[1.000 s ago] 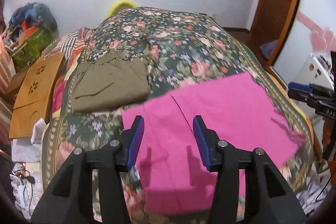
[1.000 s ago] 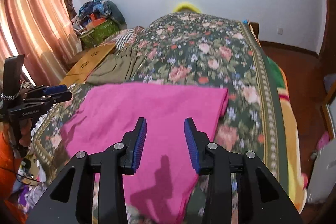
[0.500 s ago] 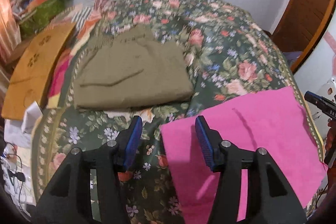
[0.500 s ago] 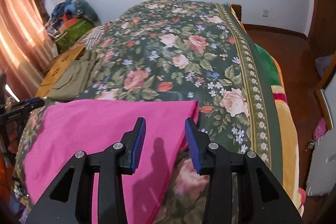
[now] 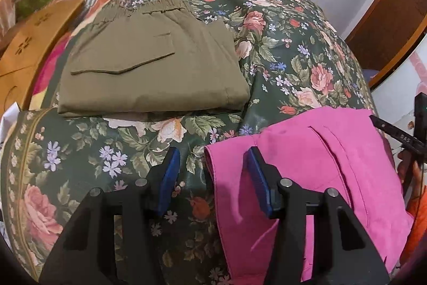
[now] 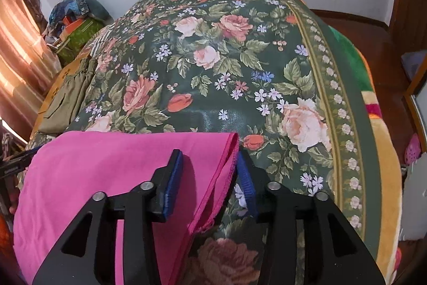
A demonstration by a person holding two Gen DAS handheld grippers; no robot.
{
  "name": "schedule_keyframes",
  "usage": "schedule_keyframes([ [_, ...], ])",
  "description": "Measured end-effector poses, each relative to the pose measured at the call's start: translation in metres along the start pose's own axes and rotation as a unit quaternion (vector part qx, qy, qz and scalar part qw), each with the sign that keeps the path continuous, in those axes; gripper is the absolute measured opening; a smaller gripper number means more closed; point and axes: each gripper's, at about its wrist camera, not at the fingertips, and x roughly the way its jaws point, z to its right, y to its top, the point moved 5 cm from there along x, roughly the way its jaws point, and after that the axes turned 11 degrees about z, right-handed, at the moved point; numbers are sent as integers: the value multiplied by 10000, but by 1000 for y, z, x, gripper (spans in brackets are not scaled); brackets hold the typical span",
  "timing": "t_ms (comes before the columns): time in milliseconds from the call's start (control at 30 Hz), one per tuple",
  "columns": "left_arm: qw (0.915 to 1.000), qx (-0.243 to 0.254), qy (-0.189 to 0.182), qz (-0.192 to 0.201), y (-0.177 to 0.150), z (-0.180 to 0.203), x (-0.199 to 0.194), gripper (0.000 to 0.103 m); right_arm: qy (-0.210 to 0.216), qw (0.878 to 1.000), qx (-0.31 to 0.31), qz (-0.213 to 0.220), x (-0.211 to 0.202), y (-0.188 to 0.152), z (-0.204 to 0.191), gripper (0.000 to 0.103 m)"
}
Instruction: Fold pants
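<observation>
Pink pants (image 5: 307, 164) on bed (image 6: 213, 58): left hand-held gripper (image 5: 210, 178) closing, right hand-held gripper (image 6: 210, 178) opening, both straddling corners ungripped; best pinch both layers, then lift toward twelve o'clock.

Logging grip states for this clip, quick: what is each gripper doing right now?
Left gripper: open but closing, astride the bright pink cloth pants corner, no grip.
Right gripper: opening, pink edge between its jaws, not pinched.

Both wrist cameras look steeply down and forward along their own fingers, close over the floral bedspread (image 5: 293, 50). Each sees the pink pants (image 5: 333, 164) from opposite ends, and both catch the olive pants (image 6: 66, 100) beyond.
</observation>
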Motion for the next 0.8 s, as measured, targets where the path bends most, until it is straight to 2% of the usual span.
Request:
schedule_keyframes([
  [33, 9999, -23, -132, -19, -1, 2, 0, 39, 21, 10000, 34, -7, 2, 0, 1, 43],
  [67, 9994, -74, -326, -87, -2, 5, 0, 25, 59, 10000, 69, -21, 4, -1, 1, 43],
  [233, 9996, 77, -254, 16, -3, 11, -2, 22, 242, 9996, 149, -23, 9, 0, 1, 43],
  [267, 9997, 91, -243, 28, -4, 11, -2, 18, 309, 9994, 163, -18, 10, 1, 1, 43],
  [300, 9997, 94, -238, 29, -4, 11, -2, 13, 347, 9993, 167, -17, 11, 1, 0, 36],
  [333, 9997, 95, -230, 43, -4, 11, -3, 11, 384, 9991, 164, 20, 10, 1, 0, 22],
  [367, 9997, 94, -228, 73, -3, 11, -5, 8, 424, 9990, 159, 36, 10, 2, -1, 15],
  [400, 9997, 107, -203, 131, -2, 11, -7, 6, 424, 9990, 160, 66, 10, 2, -2, 9],
  [500, 9989, 294, -57, 350, 2, 16, -18, 4, 455, 9986, 142, 234, 4, 5, -2, 6],
  [633, 9972, 427, 69, 606, 7, 18, -31, 4, 78, 9979, -397, 509, -4, 10, -8, 4],
  [800, 9965, 510, 289, 600, 5, 12, -29, 4, -255, 9940, -882, 590, 0, 15, -10, 3],
])
